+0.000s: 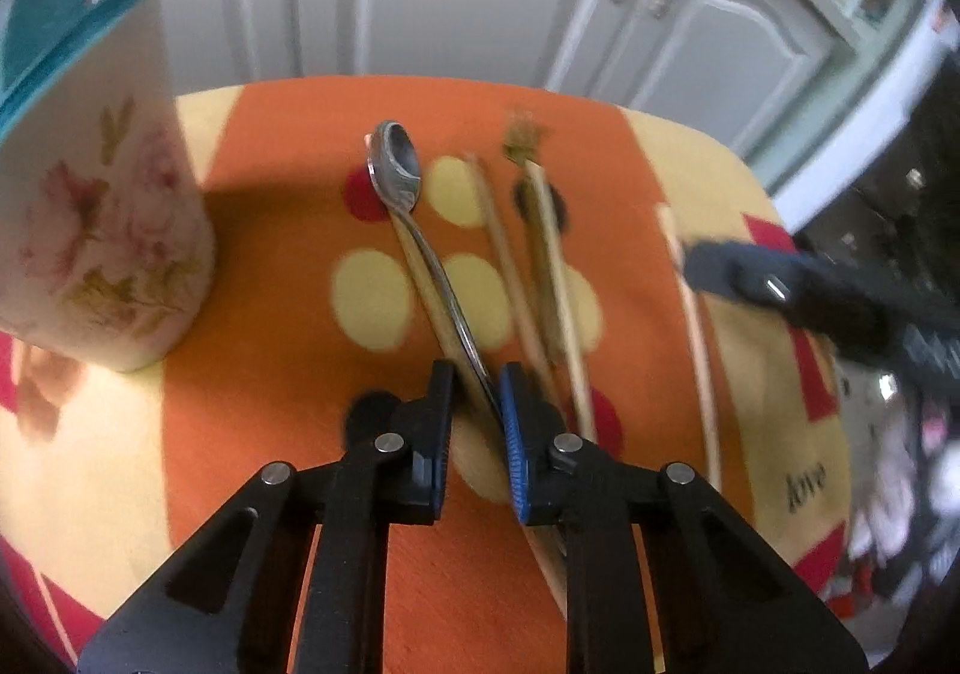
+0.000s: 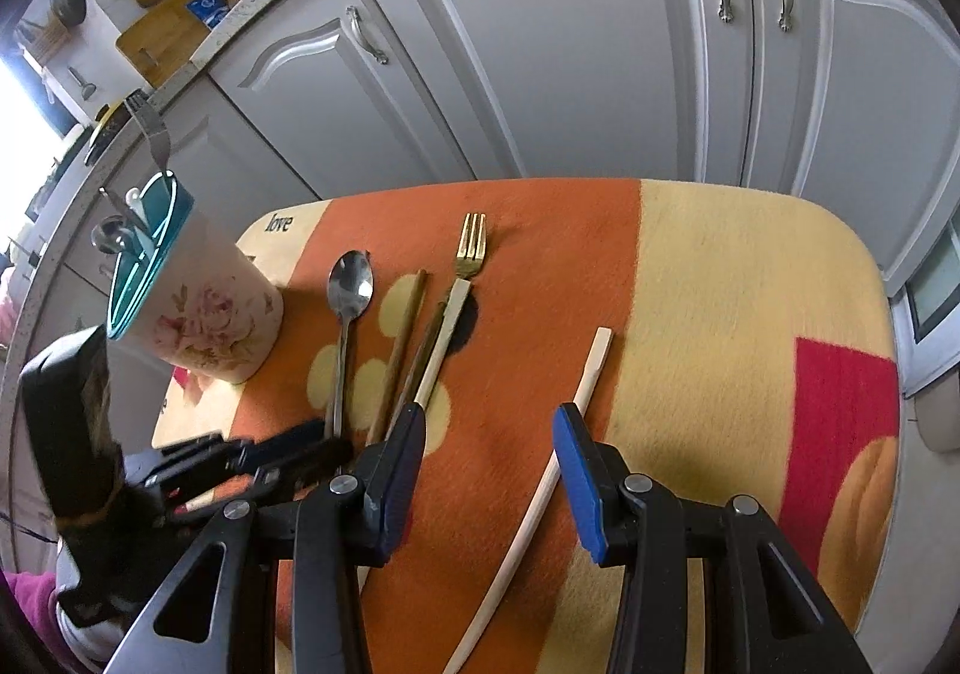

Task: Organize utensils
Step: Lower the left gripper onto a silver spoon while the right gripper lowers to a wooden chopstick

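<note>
A steel spoon [image 1: 402, 176] lies on the orange cloth, bowl far, handle running between my left gripper's [image 1: 476, 381] narrowly parted jaws; I cannot tell whether they grip it. It shows in the right wrist view too [image 2: 348, 290]. Beside it lie brown chopsticks [image 2: 399, 350], a gold fork with a cream handle [image 2: 462, 278] and a pale chopstick [image 2: 576, 404]. My right gripper [image 2: 489, 428] is open above the pale chopstick's middle. A floral utensil holder [image 2: 204, 320] with a teal rim stands at the left and holds some utensils.
The cloth [image 2: 720, 314] covers a small table in front of grey cabinet doors [image 2: 570, 44]. The holder [image 1: 90, 206] stands close to the left of my left gripper. The right gripper [image 1: 780, 290] shows at the right in the left wrist view.
</note>
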The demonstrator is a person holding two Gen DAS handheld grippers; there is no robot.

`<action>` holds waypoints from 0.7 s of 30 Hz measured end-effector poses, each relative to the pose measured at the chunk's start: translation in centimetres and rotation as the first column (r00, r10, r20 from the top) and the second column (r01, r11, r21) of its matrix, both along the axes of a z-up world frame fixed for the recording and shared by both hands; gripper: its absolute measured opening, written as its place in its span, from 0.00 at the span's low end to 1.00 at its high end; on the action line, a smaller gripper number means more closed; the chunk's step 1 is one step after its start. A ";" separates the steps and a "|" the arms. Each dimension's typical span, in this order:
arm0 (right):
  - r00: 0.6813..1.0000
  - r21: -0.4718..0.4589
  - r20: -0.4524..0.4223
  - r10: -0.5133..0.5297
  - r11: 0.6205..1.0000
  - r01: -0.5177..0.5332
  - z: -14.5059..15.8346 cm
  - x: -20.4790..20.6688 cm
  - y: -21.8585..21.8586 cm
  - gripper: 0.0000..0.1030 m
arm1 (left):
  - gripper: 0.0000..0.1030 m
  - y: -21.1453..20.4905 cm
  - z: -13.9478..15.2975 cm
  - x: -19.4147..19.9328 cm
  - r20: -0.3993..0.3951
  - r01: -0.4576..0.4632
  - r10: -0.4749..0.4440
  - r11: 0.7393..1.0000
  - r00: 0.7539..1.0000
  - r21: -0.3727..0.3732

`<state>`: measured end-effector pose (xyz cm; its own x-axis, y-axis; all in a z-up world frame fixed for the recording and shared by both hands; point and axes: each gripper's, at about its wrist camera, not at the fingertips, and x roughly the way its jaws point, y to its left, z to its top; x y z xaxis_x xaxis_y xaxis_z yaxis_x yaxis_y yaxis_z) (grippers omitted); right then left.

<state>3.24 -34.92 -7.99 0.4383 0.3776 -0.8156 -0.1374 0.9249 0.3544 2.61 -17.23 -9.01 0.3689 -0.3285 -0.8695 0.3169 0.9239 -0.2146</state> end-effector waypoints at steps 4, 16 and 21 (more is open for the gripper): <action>1.000 0.007 -0.011 -0.003 1.000 0.003 -0.3 0.4 0.0 0.41 | 0.13 -0.4 0.0 -1.9 -0.039 0.092 -0.093 0.995 0.995 -0.043; 1.000 -0.022 -0.025 0.004 1.000 -0.005 -0.7 -0.3 -0.7 0.41 | 0.25 1.7 2.4 -1.4 -0.061 0.045 -0.051 0.994 0.997 -0.101; 0.999 0.022 -0.037 -0.026 0.999 0.027 -1.5 -0.2 -1.8 0.41 | 0.25 0.2 2.3 1.4 -0.037 0.021 -0.024 0.996 0.999 -0.085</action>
<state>3.07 -36.72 -9.47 0.4183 0.3849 -0.8227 -0.0994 0.9197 0.3798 4.04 -17.03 -6.71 0.3278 -0.4094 -0.8514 0.3273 0.8946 -0.3042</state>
